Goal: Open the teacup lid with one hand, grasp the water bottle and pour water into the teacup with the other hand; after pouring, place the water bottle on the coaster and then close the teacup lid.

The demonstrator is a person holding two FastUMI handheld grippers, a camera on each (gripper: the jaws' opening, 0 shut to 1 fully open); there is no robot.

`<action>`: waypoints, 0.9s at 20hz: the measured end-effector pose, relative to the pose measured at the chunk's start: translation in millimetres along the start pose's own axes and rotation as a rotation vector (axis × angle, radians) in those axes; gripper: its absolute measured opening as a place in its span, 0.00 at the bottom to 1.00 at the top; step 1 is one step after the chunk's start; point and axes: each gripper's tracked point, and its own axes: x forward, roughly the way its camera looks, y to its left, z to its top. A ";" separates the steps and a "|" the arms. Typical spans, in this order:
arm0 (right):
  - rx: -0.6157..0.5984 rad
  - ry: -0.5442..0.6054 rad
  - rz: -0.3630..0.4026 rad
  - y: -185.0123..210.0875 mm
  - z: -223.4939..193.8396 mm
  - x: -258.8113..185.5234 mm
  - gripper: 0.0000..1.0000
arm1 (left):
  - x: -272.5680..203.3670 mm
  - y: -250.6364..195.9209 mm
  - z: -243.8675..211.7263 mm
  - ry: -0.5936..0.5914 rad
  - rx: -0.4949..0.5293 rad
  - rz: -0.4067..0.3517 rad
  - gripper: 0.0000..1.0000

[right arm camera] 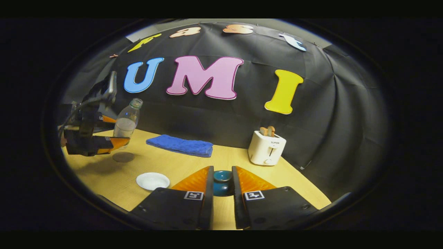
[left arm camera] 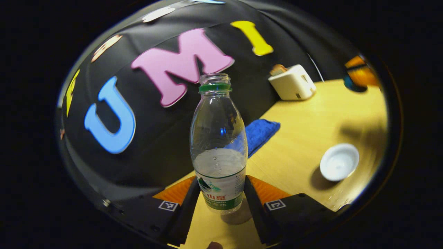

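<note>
My left gripper (left arm camera: 221, 186) is shut on a clear, uncapped water bottle (left arm camera: 218, 145), upright and about a third full. In the right gripper view the bottle (right arm camera: 126, 121) and left gripper (right arm camera: 116, 133) hang just above a dark round coaster (right arm camera: 123, 157) on the wooden table. A bit of the coaster (left arm camera: 244, 215) peeks out under the bottle's base. The white teacup (left arm camera: 339, 162) stands open to the right of the bottle, also seen as the teacup (right arm camera: 152, 181) left of my right fingers. My right gripper (right arm camera: 222, 173) is shut on the teal teacup lid (right arm camera: 222, 182), held above the table.
A folded blue towel (right arm camera: 180, 145) lies by the back wall, behind the bottle. A white toaster (right arm camera: 266, 147) with toast in it stands at the back right. The wooden table (right arm camera: 193, 164) ends in a curved edge at the right, close to the booth's cloth.
</note>
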 end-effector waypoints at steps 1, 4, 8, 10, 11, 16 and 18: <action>0.007 0.003 0.000 4.7 -0.4 1.5 0.28 | 3.9 4.6 -1.1 -0.013 -0.071 0.000 0.76; 0.006 0.004 -0.010 11.3 -0.4 2.5 0.23 | 11.8 23.2 -16.1 -0.034 -0.251 0.003 0.76; 0.004 0.020 -0.021 18.2 -7.3 4.6 0.23 | 28.0 36.8 -46.9 -0.007 -0.434 -0.003 0.76; 0.006 0.024 -0.026 21.2 -9.3 5.1 0.33 | 33.5 35.3 -57.5 0.005 -0.467 -0.008 0.76; 0.006 0.026 -0.027 22.1 -10.1 6.0 0.34 | 35.2 34.6 -63.0 0.015 -0.476 -0.011 0.76; 0.010 0.030 -0.027 28.4 -10.2 10.4 0.34 | 38.5 32.4 -74.4 0.026 -0.513 -0.003 0.77; 0.009 0.034 -0.025 31.0 -11.4 12.3 0.28 | 39.9 29.3 -76.9 0.038 -0.512 -0.012 0.77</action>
